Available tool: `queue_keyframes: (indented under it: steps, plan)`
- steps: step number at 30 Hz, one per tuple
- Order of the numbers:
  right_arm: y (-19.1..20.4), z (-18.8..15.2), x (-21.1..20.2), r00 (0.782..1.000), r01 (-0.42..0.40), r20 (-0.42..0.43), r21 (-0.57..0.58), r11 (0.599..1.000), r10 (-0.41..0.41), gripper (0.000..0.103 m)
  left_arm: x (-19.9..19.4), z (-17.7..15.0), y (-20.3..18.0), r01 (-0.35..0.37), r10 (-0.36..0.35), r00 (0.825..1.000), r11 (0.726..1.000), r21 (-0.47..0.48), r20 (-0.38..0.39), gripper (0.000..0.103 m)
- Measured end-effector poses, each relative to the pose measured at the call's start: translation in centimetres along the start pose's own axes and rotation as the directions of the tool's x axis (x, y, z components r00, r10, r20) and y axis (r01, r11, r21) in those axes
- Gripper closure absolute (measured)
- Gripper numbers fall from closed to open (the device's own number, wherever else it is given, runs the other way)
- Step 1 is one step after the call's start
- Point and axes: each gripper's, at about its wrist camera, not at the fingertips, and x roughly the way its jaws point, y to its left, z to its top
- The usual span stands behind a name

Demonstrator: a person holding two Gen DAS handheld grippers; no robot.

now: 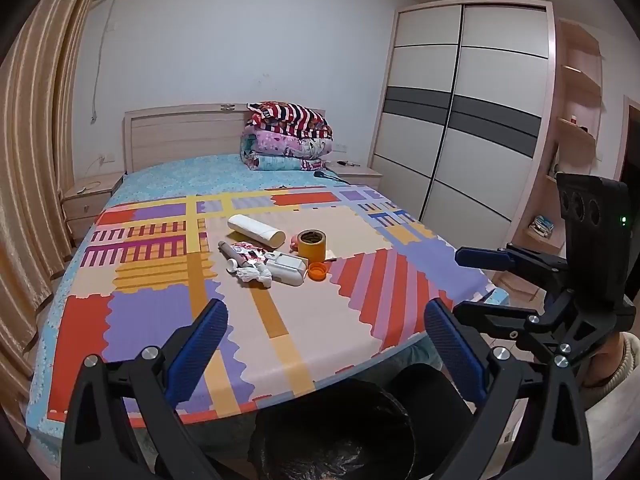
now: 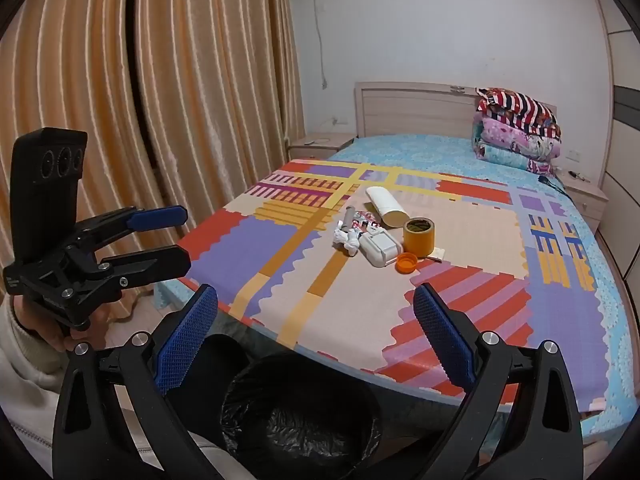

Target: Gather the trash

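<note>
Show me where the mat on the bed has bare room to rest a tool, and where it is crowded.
Bare: the near stretch of the mat between the crumpled tissue and the bed's foot edge above the bin; also the left part toward the curtain. Crowded: the middle, where white tube, tape roll, white box and orange cap cluster.

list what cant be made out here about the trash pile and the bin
- Bin: its base is cut off by the frame edge and claw arms in both views; the dark liner hides any contents.
- Red and white wrapper: print too small to read.
- Thin item behind the tape roll: mostly hidden by the roll in both views.
- White box: label too small to read.
- Pink thing: largely blocked by the tape roll in the left wrist view.
</note>
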Motion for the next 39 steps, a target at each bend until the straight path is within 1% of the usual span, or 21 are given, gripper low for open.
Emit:
queue_keyframes:
  steps: [14,22,39]
  plan:
    - [0.0,-0.1,-0.1,1.0,-0.001,0.003,0.003,1.0,0.001,0.004,0.3,-0.1,0.2,-0.005,0.005,1.0,1.0,-0.004,-0.008,0.008]
    - [0.0,-0.1,-0.1,1.0,-0.004,0.004,0.002,1.0,0.004,0.004,0.2,0.1,-0.4,0.0,0.0,1.0,1.0,0.0,-0.007,0.008]
    - [0.0,-0.1,0.0,1.0,-0.002,0.004,0.003,1.0,0.002,0.004,0.1,0.1,-0.6,0.009,-0.009,1.0,1.0,0.004,-0.005,0.008]
